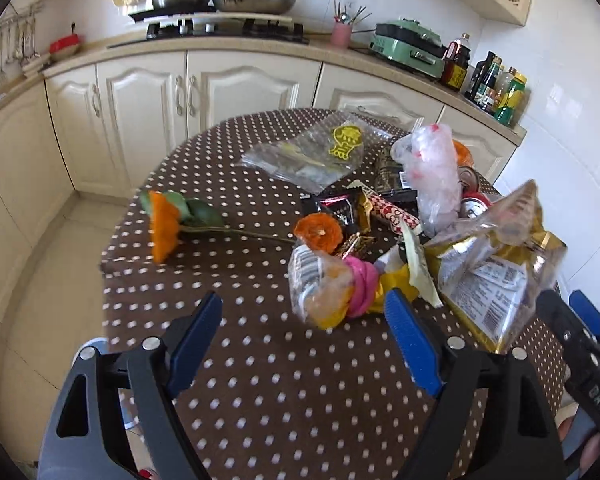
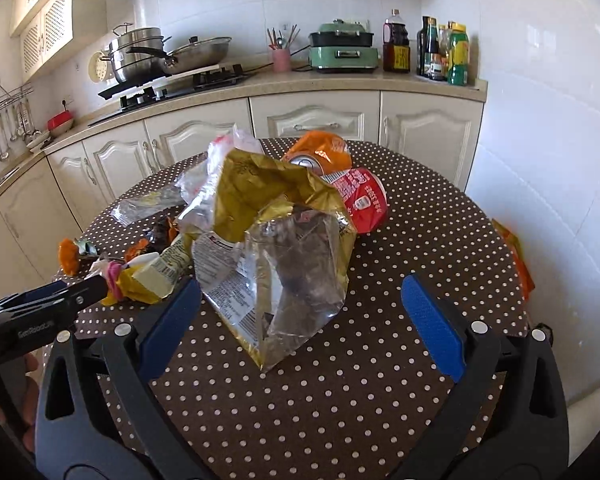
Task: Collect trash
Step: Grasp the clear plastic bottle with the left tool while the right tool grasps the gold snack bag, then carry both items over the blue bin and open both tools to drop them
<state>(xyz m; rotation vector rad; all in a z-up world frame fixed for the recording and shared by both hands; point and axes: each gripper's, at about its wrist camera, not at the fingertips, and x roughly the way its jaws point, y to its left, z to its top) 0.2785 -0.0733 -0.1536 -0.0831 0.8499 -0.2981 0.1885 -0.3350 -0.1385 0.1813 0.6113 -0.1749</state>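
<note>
Ahead, gold bag (image 2: 276, 248) between right hand-held gripper (image 2: 300, 312) fingers

The near part of the worktop (image 2: 340, 400) is bare, so there is room to come in from the front. A big gold bag (image 2: 276, 248) stands in the middle. Behind it lie a red cup (image 2: 364, 200) and more wrappers (image 1: 340, 280).
</note>
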